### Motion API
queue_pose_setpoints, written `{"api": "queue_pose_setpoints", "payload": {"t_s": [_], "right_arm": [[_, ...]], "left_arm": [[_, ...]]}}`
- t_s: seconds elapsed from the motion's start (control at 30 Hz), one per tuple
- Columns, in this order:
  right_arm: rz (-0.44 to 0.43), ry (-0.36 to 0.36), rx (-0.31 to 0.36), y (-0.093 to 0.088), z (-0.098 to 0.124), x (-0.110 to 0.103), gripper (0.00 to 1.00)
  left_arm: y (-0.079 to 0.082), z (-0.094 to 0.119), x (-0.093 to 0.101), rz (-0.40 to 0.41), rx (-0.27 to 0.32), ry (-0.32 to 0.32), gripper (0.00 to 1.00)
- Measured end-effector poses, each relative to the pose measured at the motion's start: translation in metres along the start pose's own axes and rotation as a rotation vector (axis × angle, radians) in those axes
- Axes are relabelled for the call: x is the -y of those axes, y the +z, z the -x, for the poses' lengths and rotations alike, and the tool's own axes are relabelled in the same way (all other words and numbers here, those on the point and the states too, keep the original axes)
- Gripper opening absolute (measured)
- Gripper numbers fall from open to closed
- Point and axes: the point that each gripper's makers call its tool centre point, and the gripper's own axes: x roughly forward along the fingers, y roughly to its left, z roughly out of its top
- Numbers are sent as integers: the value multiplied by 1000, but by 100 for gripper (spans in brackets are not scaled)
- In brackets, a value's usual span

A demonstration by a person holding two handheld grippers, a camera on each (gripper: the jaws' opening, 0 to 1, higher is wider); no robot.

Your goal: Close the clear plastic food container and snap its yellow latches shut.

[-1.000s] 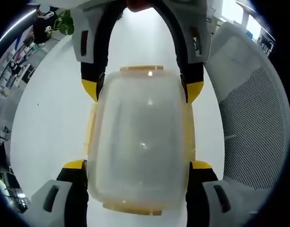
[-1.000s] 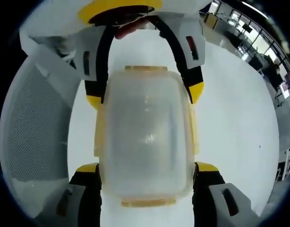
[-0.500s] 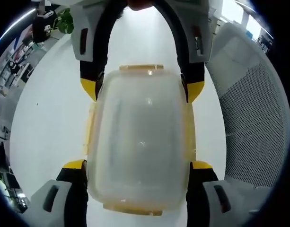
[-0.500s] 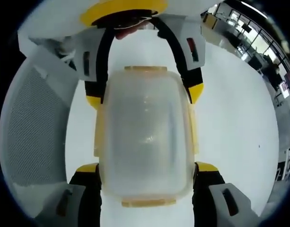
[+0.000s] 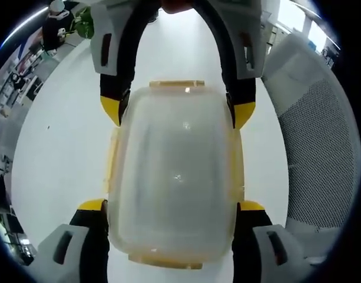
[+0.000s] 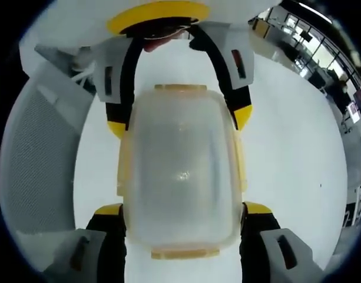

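**Both claws clamped on container, squeezing side latches**

Clear plastic food container [image 5: 175,177] w/ lid on, sat on white worktop [image 5: 56,153], seen from above. Yellow latches along both long sides and at both short ends; near-end latch [image 5: 165,260] and far-end latch [image 5: 176,85] sticking out past lid edge, look not yet folded down.

Left claw [image 5: 171,206] straddling container's near end, yellow-tipped jaws pressed against both long sides – pinching container. Right claw [image 5: 177,109] entering from top of left gripper view, gripping far end same way. In right gripper view, mirror layout: right claw [image 6: 183,209] clamped on container [image 6: 180,171] at near end, left claw [image 6: 179,112] on far end. White mesh chair [image 5: 321,153] beside worktop; office clutter far off at edges.

Step in hand, as judged: lid seated, side latches [image 6: 240,168] being squeezed flat against walls. Can't tell if fully clicked – plastic too hazy.

Next likely: release squeeze, reposition to short ends, press each end latch down over rim till snapped. Needs steadying w/ other claw so container doesn't slide on smooth worktop; push square, not skewed, or lid could pop at corner.
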Motion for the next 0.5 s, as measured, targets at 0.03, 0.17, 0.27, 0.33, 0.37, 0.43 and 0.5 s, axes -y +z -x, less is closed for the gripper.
{"api": "queue_pose_setpoints", "payload": {"t_s": [0.03, 0.17, 0.27, 0.33, 0.37, 0.43, 0.5], "right_arm": [[1, 1, -2, 0, 0, 2, 80], [-3, -3, -3, -1, -1, 8, 80], [-8, -4, 12, -1, -1, 13, 80], [-11, -4, 16, -1, -1, 15, 80], [-14, -3, 18, -1, -1, 16, 80], [-14, -2, 17, -1, -2, 17, 81], [-10, -1, 6, -1, -2, 19, 81]], "left_arm": [[0, 0, -1, 3, 0, -1, 88], [0, -2, -8, 3, 0, -5, 88], [1, -3, -12, 1, -1, -8, 88], [1, -4, -15, 0, -1, -9, 88], [1, -4, -16, -1, -1, -10, 88], [1, -4, -16, -2, -3, -13, 88], [1, -5, -18, 0, -6, -13, 88]]}}
